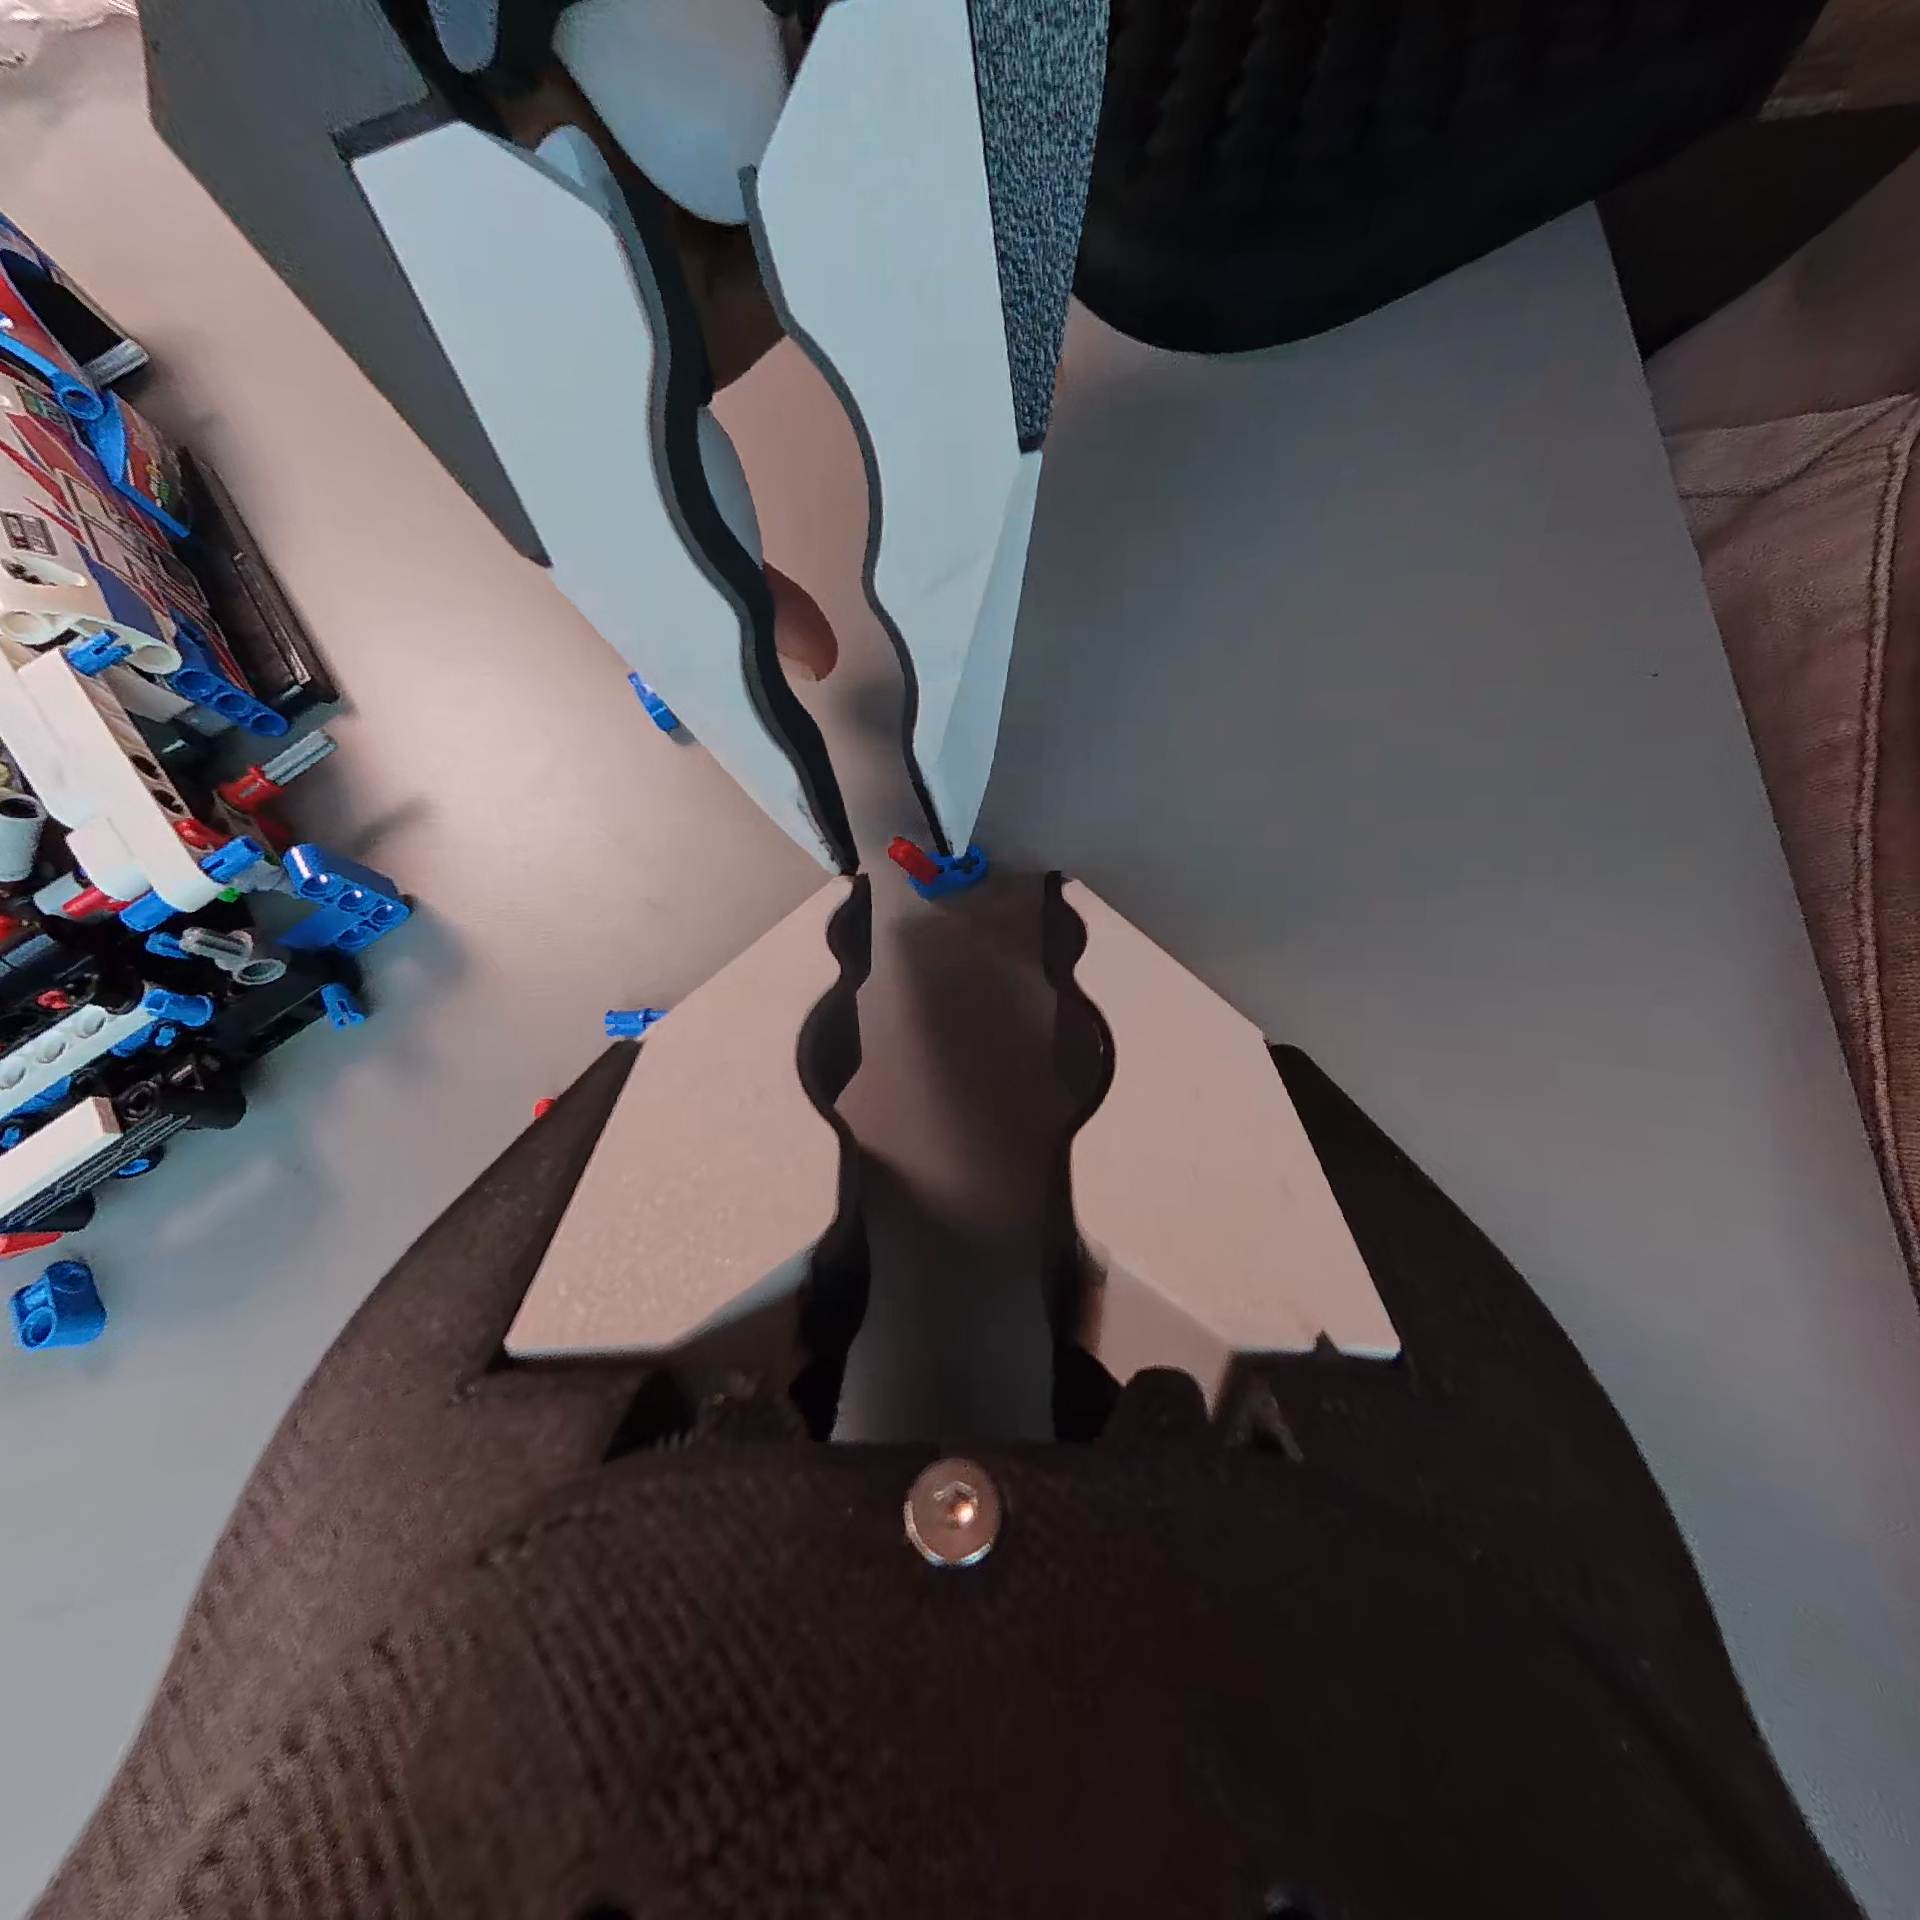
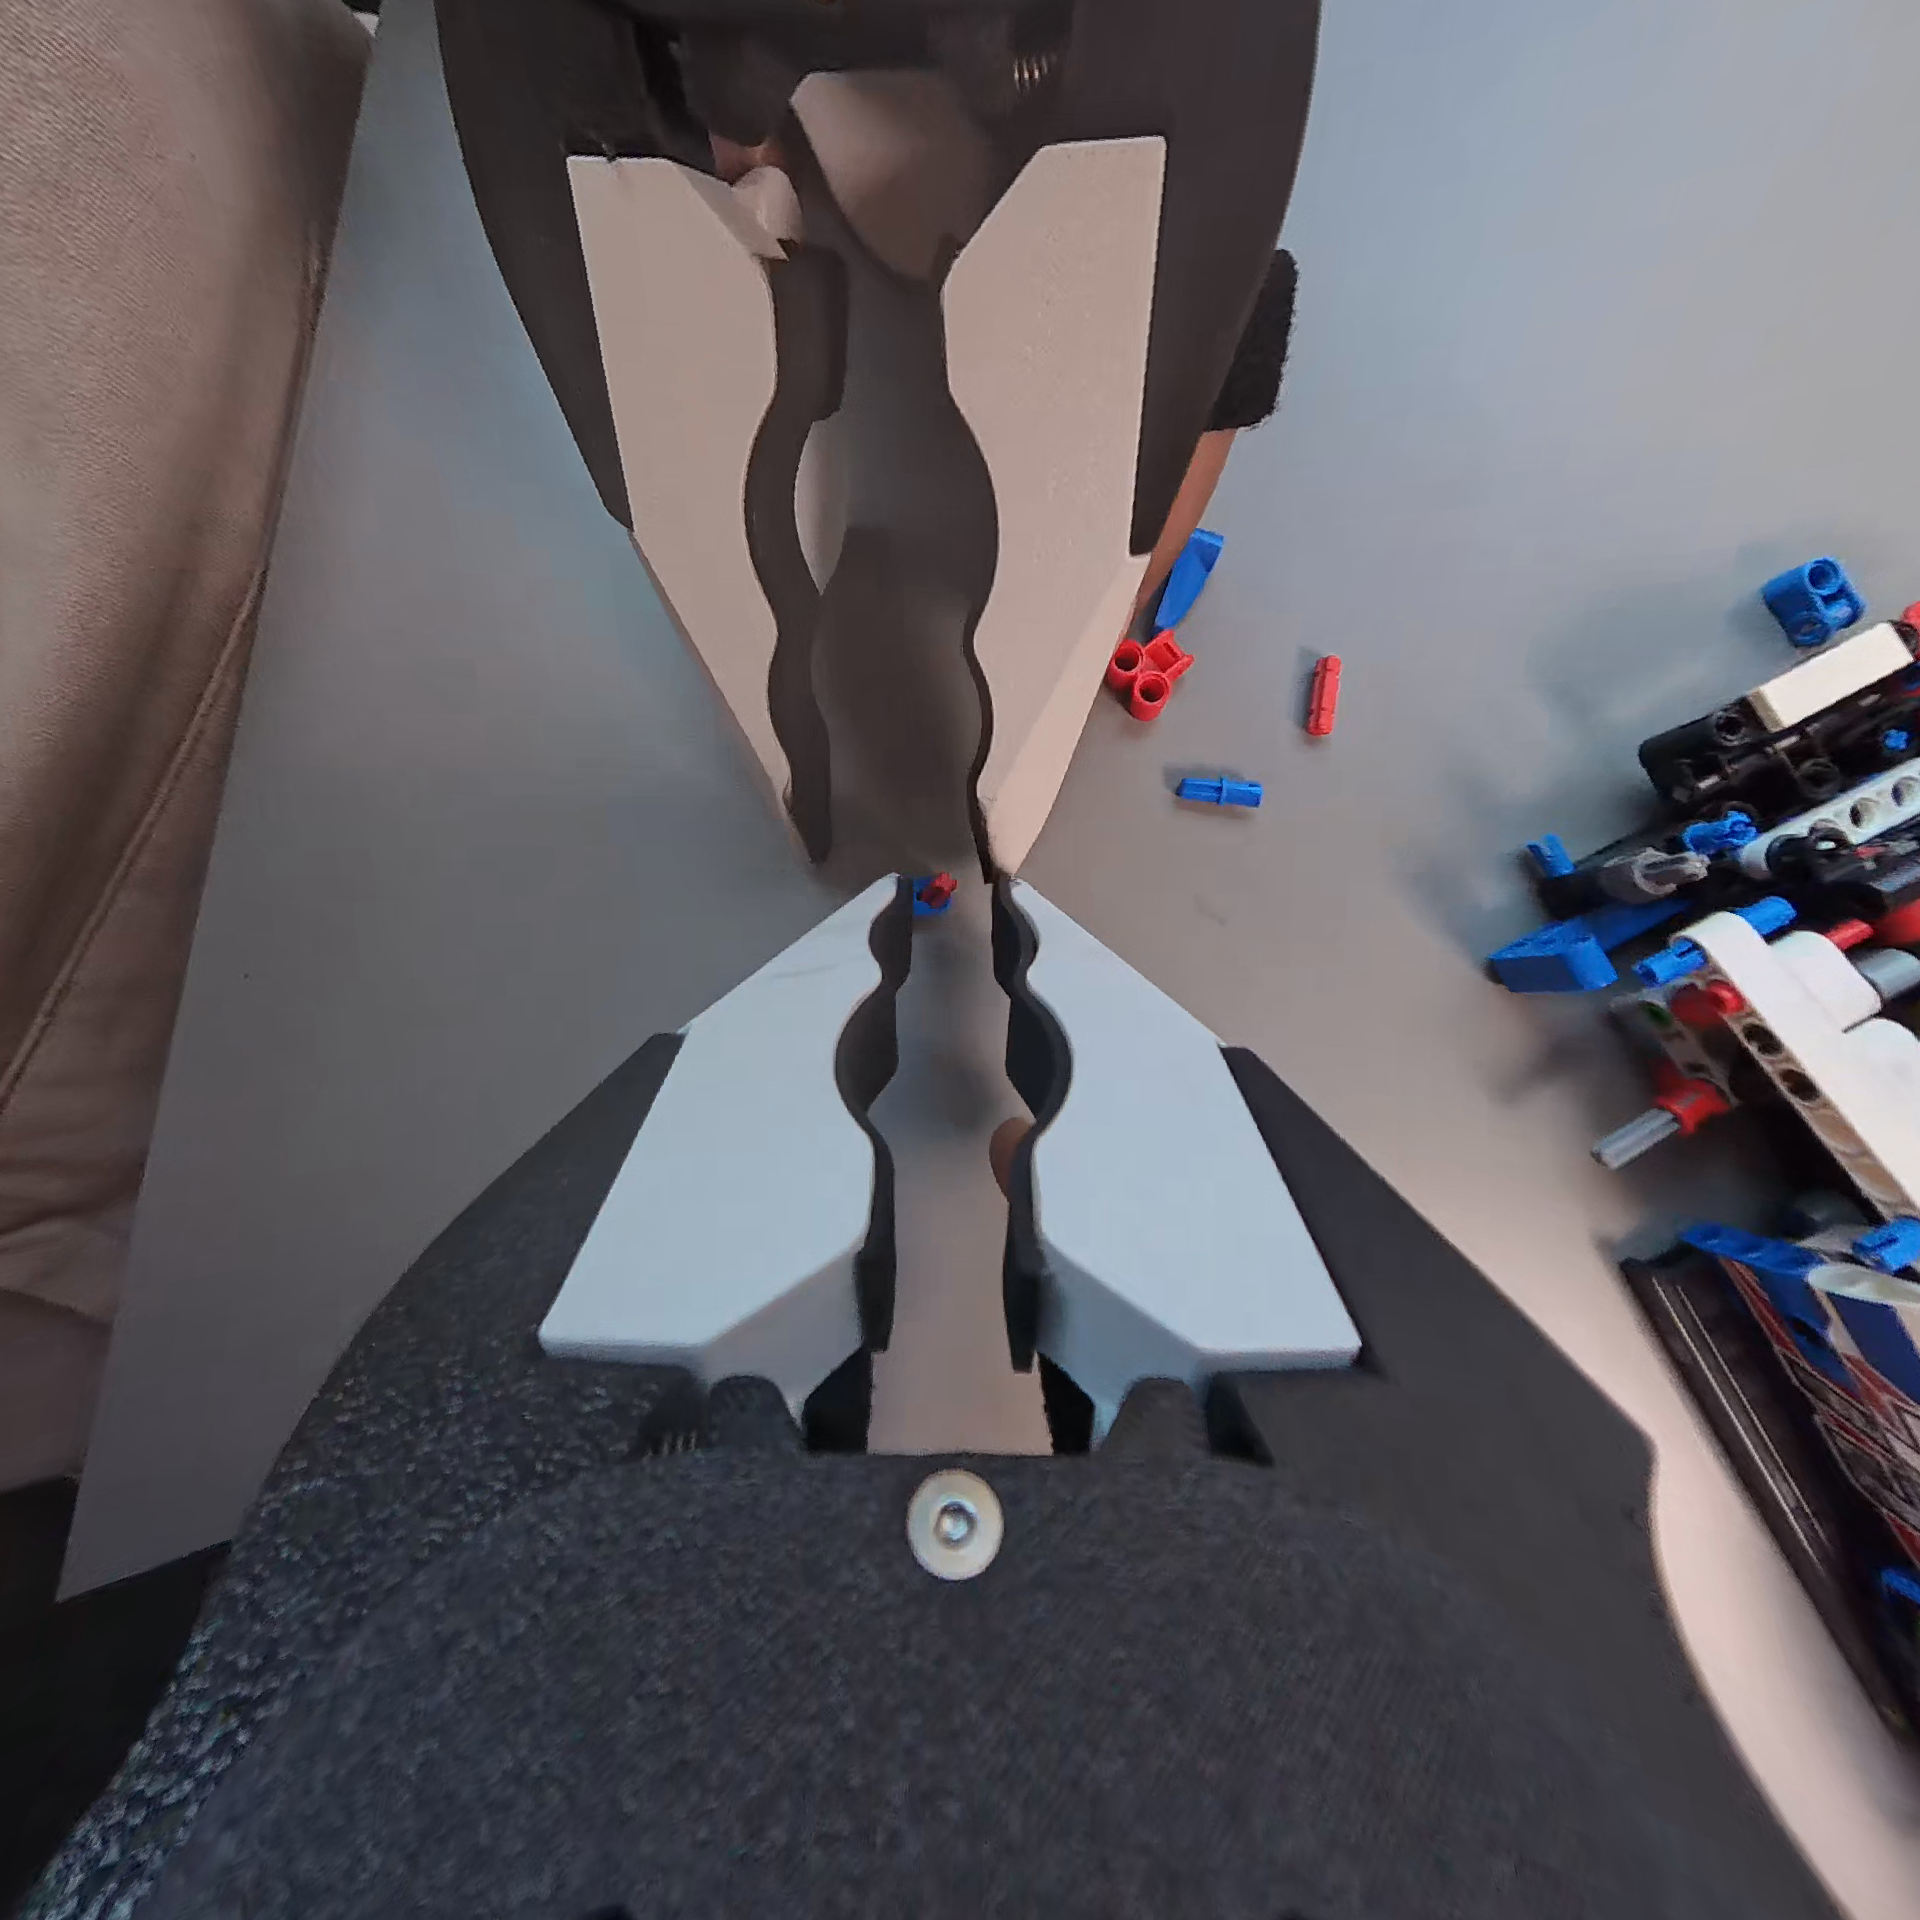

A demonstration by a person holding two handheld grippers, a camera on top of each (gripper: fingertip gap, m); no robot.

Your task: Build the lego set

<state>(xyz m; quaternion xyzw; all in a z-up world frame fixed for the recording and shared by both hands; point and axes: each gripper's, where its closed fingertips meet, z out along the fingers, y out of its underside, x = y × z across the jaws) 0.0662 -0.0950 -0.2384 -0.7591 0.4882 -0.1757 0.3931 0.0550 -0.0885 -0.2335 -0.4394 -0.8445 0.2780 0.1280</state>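
L gripper [image 1: 951, 883] and R gripper [image 2: 945, 883] met tip to tip over the grey table [image 1: 1351, 727], w/ a small blue piece [image 1: 948, 871] carrying a red pin [image 1: 906, 854] between them. Both grippers' jaws stood apart w/ a clear gap; the piece touched one R fingertip, but whether it was held I couldn't tell. Half-built model [image 2: 1787, 831] w/ black, white and blue beams lay far to the side. Loose blue pin [image 2: 1219, 790], red pin [image 2: 1321, 694] and red connector [image 2: 1148, 665] lay near. Fingers were smooth white plastic w/ wavy black pads.
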